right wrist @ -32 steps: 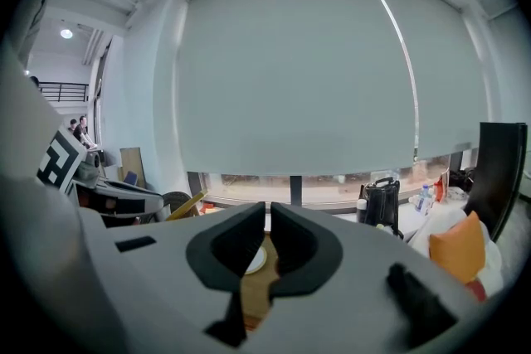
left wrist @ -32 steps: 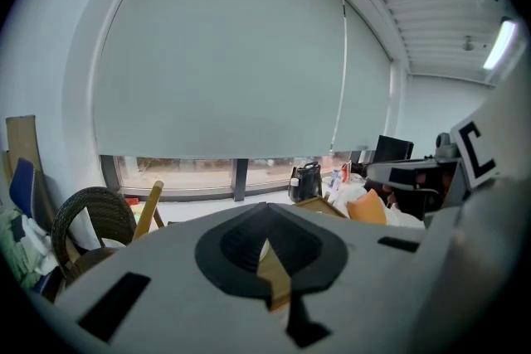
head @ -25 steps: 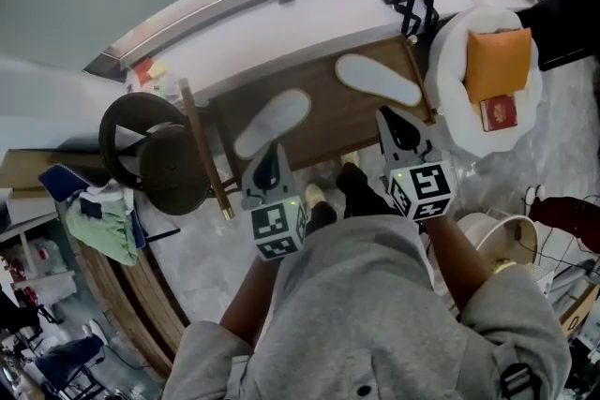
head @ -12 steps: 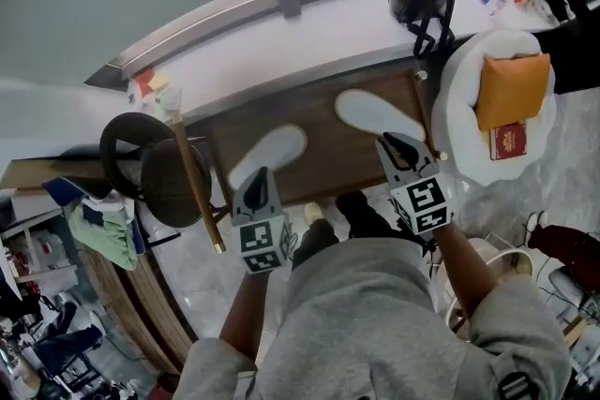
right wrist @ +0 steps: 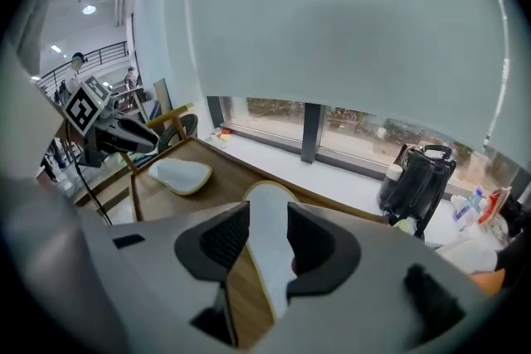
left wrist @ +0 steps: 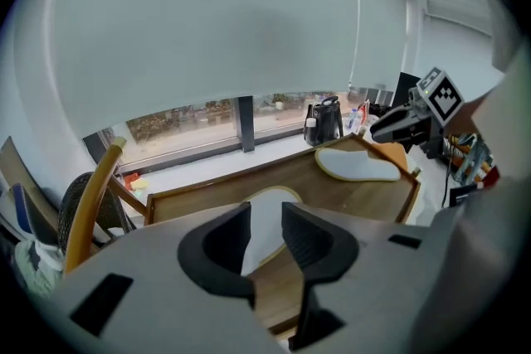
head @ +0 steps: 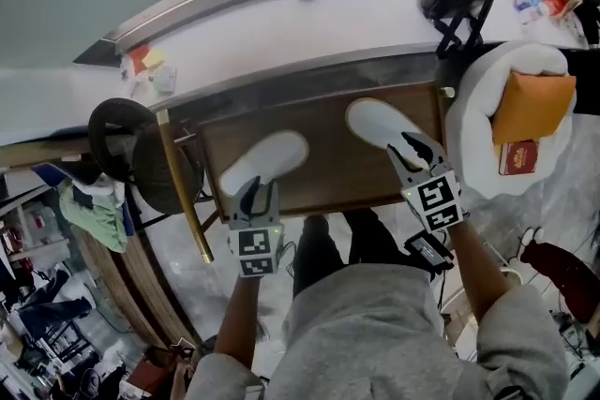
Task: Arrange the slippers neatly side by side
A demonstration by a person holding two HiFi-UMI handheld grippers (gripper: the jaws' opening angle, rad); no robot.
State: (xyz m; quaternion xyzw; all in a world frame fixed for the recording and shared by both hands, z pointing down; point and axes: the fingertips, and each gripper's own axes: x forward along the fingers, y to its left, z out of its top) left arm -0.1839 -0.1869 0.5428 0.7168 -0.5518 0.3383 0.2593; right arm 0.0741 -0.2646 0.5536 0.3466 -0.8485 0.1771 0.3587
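Head view: left hand-held gripper point(head: 255, 195) at left slipper point(head: 270, 157) heel, right hand-held gripper point(head: 411, 146) at right slipper point(head: 378, 121) heel; jaws just opened, apart, unclamped.

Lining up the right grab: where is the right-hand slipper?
Head view: the slipper lies on the table, right half, directly ahead of the right tongs.

I take this for a lounge corner in an office-type building: a long white window sill point(head: 281, 14) across the top of the head view, a wooden table point(head: 328, 122) at centre, a white armchair point(head: 466, 131) at right, and a railed upper gallery point(right wrist: 83, 60) at the upper left of the right gripper view.
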